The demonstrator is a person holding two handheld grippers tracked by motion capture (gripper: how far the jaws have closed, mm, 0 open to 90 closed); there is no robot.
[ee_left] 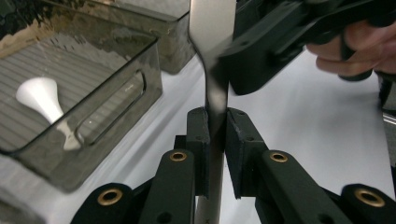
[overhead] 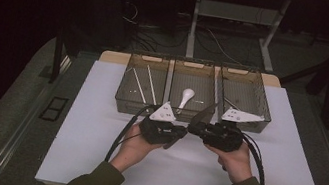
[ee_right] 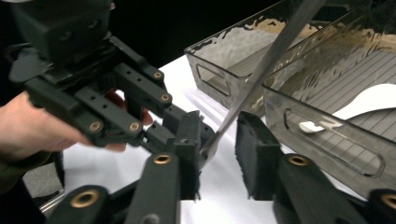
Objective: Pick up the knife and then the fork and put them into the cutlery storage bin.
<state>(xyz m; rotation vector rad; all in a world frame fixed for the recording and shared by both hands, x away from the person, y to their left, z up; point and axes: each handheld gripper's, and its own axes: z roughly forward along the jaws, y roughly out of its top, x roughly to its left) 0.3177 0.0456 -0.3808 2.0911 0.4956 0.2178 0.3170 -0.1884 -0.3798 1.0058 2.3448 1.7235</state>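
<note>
A white table top [overhead: 92, 151] sits in a dark room, with three smoky clear trays [overhead: 197, 66] in a row at its far side and cables on the floor behind. A white spoon [overhead: 185, 97] lies in the middle tray, and pale sticks [overhead: 139, 85] lie in the tray on the left.

Near the front of the trays the person's two hands bring the grippers nose to nose. The left gripper [overhead: 177, 134] has its pads clamped on the flat handle of a metal utensil [ee_left: 211, 70]; in the left gripper view the strip rises straight up from between the pressed fingers [ee_left: 198, 135] and widens above them.

The right gripper [overhead: 193, 127] meets it from the opposite side. Its jaws stand apart, with the utensil's narrow end between them: in the right gripper view that end lies against the left-hand finger [ee_right: 189, 154], while the right-hand finger [ee_right: 254, 154] stands clear of it. The blade slants up and away from those fingertips toward the trays. No pad pressure from both sides is visible there.
</note>
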